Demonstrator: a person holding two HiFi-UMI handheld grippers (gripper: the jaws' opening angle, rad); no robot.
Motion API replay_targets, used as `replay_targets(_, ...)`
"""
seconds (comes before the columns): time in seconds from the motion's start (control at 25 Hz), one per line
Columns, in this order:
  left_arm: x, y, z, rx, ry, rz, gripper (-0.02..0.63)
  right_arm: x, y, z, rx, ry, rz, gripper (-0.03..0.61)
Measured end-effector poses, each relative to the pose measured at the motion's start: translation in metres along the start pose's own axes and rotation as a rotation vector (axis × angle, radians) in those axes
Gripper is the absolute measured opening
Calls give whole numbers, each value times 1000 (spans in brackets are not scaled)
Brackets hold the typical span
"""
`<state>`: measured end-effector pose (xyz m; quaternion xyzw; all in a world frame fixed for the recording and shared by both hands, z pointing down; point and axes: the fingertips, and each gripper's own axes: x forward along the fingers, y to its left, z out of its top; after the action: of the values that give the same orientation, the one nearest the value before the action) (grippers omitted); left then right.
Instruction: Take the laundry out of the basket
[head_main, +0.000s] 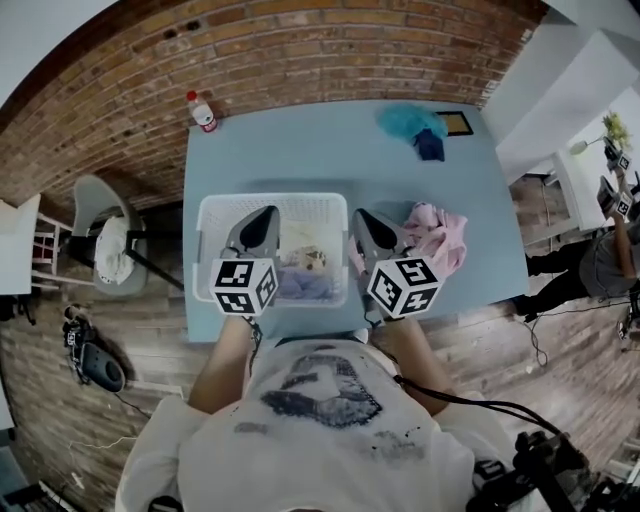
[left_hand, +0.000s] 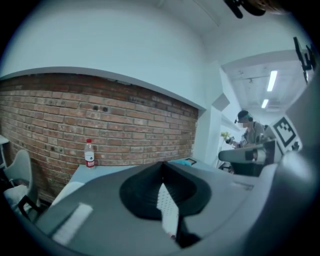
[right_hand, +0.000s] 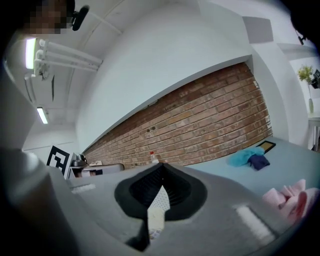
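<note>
Both the left gripper and right gripper have fingers pressed fully together, empty, above the basket on the counter. Laundry lies inside: judged soft, light, limp; best pinched at a raised fold on top.

White plastic lattice basket; soft pink cloth; matt blue table; rough brick wall.

Blue table: basket, bottle, pink garment, teal cloth.
</note>
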<state>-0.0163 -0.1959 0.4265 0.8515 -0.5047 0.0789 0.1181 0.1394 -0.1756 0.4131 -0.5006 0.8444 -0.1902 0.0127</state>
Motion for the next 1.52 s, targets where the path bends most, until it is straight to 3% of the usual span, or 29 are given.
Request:
replay_targets(0.36, -30, 74, -11, -33, 9, -9, -9, 49, 65, -22, -19, 51, 1, -2)
replay_targets(0.76, -54, 132, -30, -12, 24, -26, -9, 86, 109, -49, -43, 98, -28, -2)
replay_targets(1.28, -67, 180, -48, -6, 45, 18, -9, 123, 108, -101, -141, 356, -33, 3)
replay_targets(1.36, -65, 185, -49, -11, 48, 24, -9, 128, 106, -110, -150, 401, -19, 89)
replay_targets(1.4, -64, 187, -50, -12, 49, 27, -9, 130, 105, -116, -157, 426, -11, 94)
replay_targets(1.52, -62, 188, -51, -11, 51, 24, -9, 136, 107, -133, -177, 497, 30, 187)
